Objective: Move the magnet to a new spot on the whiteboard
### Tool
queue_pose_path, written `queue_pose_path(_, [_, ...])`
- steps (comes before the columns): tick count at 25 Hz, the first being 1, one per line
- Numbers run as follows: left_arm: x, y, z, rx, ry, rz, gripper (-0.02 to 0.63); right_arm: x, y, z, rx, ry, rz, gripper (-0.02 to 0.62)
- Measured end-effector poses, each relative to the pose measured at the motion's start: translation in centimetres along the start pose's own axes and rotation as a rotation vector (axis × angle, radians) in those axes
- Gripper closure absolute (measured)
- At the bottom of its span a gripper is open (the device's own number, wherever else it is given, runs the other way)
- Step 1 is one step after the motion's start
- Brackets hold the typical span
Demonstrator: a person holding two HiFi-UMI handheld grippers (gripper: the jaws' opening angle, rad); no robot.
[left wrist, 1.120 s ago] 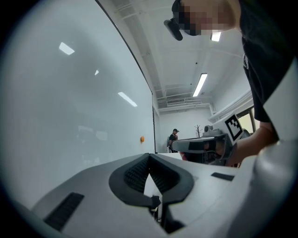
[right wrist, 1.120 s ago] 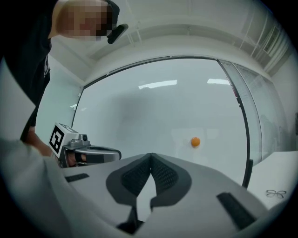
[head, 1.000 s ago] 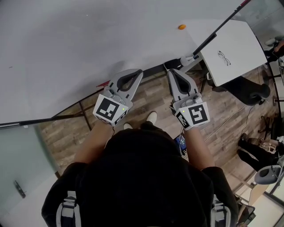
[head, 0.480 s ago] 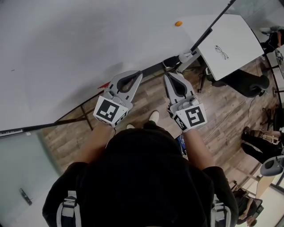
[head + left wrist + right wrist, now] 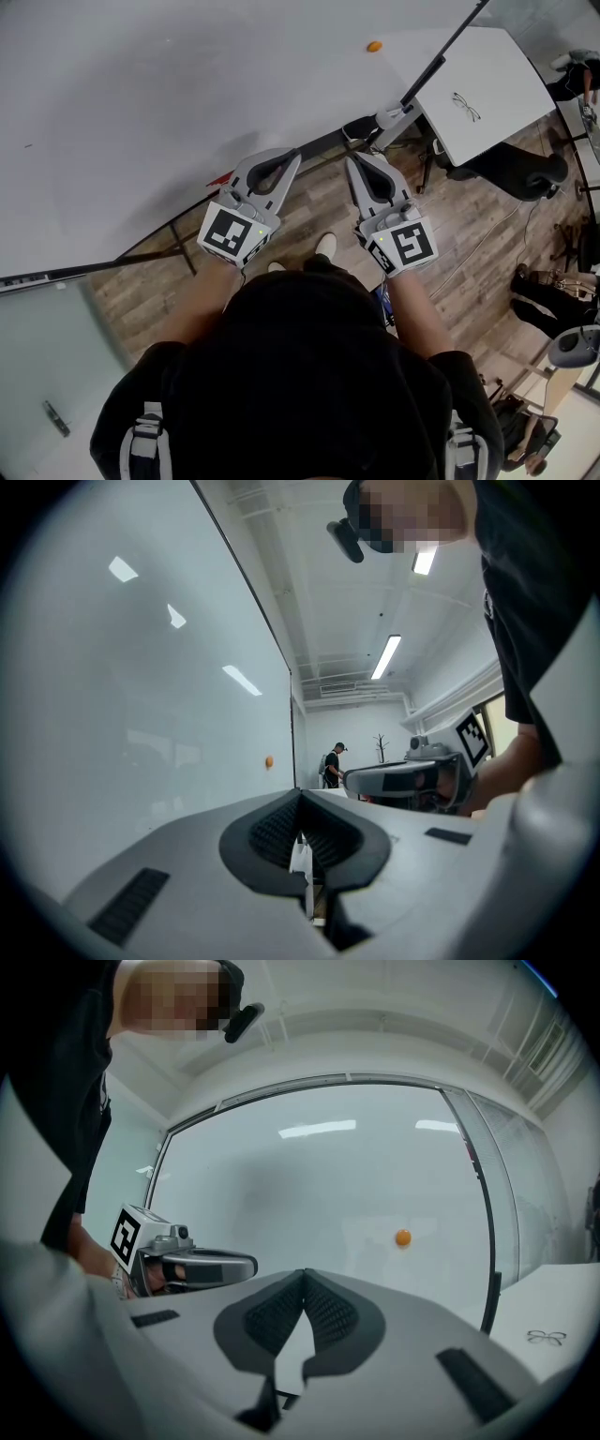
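Note:
A small orange magnet (image 5: 374, 46) sticks to the whiteboard (image 5: 169, 103) near its right edge; it also shows in the right gripper view, magnet (image 5: 402, 1237), and in the left gripper view, magnet (image 5: 269, 761). My left gripper (image 5: 295, 152) and right gripper (image 5: 353, 162) hover side by side in front of the board's lower edge, well short of the magnet. Both are shut with nothing between the jaws. In the right gripper view the right gripper (image 5: 304, 1273) points at the board, left of and below the magnet.
A white table (image 5: 478, 94) with a pair of glasses (image 5: 465, 107) stands to the right of the board. The board's stand and foot (image 5: 389, 117) sit on the wood floor. An office chair (image 5: 520, 173) and another person (image 5: 544, 291) are further right.
The head view has shifted slightly, so the magnet and table sit a little higher and further left in the picture. The right gripper has moved a little left. Both jaws stay shut.

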State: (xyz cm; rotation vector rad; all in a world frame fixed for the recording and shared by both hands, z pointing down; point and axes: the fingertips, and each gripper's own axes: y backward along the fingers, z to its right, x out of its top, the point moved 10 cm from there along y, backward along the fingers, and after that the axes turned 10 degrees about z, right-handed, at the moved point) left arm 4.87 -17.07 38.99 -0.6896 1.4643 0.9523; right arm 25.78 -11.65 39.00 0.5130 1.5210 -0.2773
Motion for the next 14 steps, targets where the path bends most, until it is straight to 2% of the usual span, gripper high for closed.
queue_pose_path(14, [0.11,-0.65,0.68,0.001,0.008,0.010,0.604,0.41,0.20,0.31,0.008,0.026,-0.016,0.604])
